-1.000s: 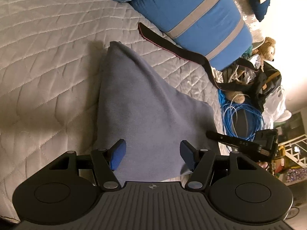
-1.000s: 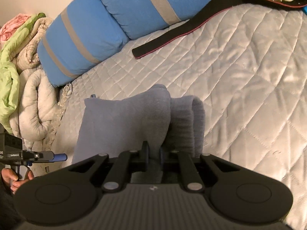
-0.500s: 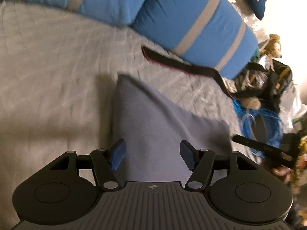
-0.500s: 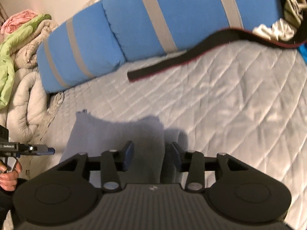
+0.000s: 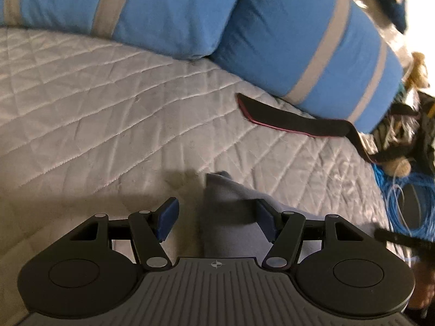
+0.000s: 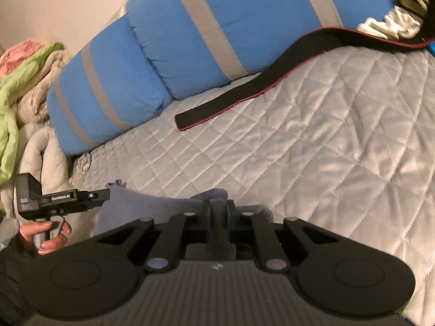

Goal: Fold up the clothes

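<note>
Left wrist view first: the left gripper (image 5: pixel 214 218) has its jaws spread wide with nothing pinched, hovering over the grey garment (image 5: pixel 231 217), which lies on the quilted bedspread (image 5: pixel 108 114). The garment's corner pokes up between the blue pads (image 5: pixel 167 218) without touching either. Beyond the garment, blue pillows with grey stripes (image 5: pixel 299 40) line the far side of the bedspread, and a black strap with red edging (image 5: pixel 293 123) lies just in front of them. Off the bedspread's right edge there's a coil of blue cable (image 5: pixel 407 203) and a stuffed bear (image 5: pixel 416 70).

Right wrist view: the right gripper (image 6: pixel 218 217) is clamped narrow on a bunched fold of the garment (image 6: pixel 152 206). Left of the garment, a hand (image 6: pixel 44 235) grips the other tool's handle. Past that sits a heap of bedding (image 6: pixel 19 81) against the wall.
</note>
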### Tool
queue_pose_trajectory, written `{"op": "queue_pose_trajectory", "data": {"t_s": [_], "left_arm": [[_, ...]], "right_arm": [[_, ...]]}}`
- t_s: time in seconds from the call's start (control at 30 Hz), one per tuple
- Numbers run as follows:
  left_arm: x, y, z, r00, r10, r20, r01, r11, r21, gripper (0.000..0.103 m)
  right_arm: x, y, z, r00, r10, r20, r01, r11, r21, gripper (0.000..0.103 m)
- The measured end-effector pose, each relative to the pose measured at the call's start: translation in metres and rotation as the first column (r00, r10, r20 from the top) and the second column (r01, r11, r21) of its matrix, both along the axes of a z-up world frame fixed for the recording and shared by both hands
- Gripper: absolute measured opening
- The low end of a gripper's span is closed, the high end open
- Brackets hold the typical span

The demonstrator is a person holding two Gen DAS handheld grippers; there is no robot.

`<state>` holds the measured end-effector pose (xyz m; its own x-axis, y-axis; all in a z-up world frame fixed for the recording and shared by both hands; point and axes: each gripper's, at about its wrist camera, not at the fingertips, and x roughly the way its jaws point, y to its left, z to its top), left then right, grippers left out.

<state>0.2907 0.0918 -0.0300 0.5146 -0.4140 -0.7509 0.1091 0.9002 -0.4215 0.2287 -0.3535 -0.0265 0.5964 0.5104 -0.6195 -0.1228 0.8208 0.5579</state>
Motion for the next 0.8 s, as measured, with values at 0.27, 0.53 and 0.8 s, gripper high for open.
{"op": "queue_pose_trajectory", "data": {"t_s": [0.27,0.53,0.8], "left_arm": [[0.006,0.007,-0.010,0.996,0.085,-0.020,-0.085,0.996,0.009,0.052],[0.012,0.014,0.000,0.992,0.128,-0.019,-0.126,0.989,0.081,0.038],[-0.041,0.022,0.026,0.999,0.033,-0.031,-0.031,0.997,0.070,0.054]], "right_arm": [[-0.001,-0.013,-0.018,0.997,-0.062,-0.044,0.066,0.995,0.072,0.009],[-0.002,-0.011,-0.019,0.997,-0.063,-0.042,0.065,0.997,0.049,0.011],[-0.029,-0.021,0.008,0.996,0.007,-0.084,-0.005,1.000,0.022,0.048]]}}
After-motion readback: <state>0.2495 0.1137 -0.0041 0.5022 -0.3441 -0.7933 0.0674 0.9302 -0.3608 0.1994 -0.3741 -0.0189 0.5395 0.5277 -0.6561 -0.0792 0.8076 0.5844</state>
